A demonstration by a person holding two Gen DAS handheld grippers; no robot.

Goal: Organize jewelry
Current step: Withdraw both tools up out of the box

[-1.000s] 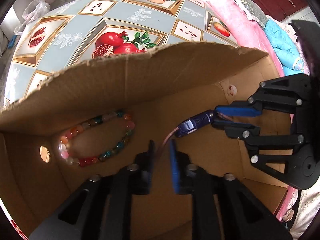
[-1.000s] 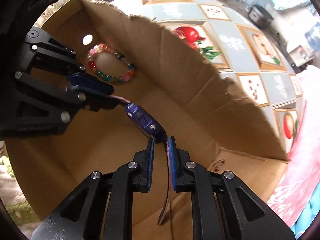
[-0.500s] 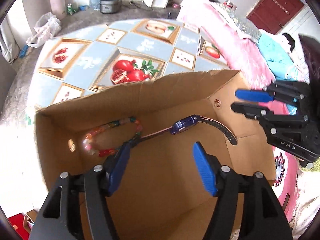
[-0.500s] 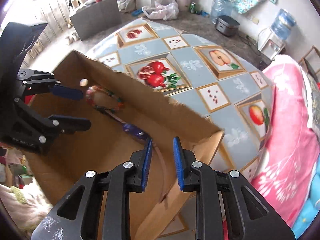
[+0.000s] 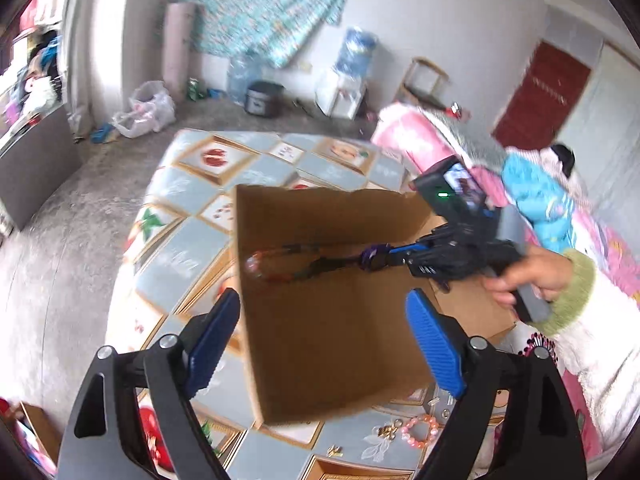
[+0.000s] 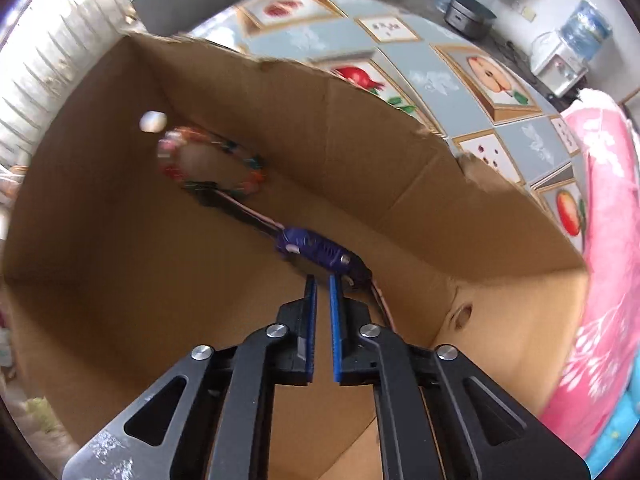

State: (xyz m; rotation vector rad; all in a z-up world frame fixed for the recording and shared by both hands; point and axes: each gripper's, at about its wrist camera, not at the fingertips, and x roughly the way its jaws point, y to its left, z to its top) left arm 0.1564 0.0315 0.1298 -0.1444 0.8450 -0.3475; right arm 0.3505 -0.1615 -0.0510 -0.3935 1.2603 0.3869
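Note:
A purple watch (image 6: 316,248) with a thin strap lies on the floor of the cardboard box (image 6: 320,120), next to a multicoloured bead bracelet (image 6: 208,164). My right gripper (image 6: 322,278) reaches down into the box, shut, its tips just short of the watch body; nothing shows between its pads. In the left wrist view, the right gripper (image 5: 394,258) touches the watch (image 5: 372,258) beside the bracelet (image 5: 272,268). My left gripper (image 5: 323,298) hangs above the box (image 5: 328,208), jaws opening wide, nothing between them.
The box stands on a table with a fruit-patterned cloth (image 5: 184,248). A pink bead bracelet (image 5: 420,430) and small gold pieces (image 5: 386,432) lie on the table in front of the box. A person's hand (image 5: 532,276) holds the right gripper. Pink bedding (image 6: 600,200) lies beside the table.
My left gripper let go of the watch strap, opened wide and pulled up and back out of the box. The watch now lies on the box floor; the right gripper closed beside it.

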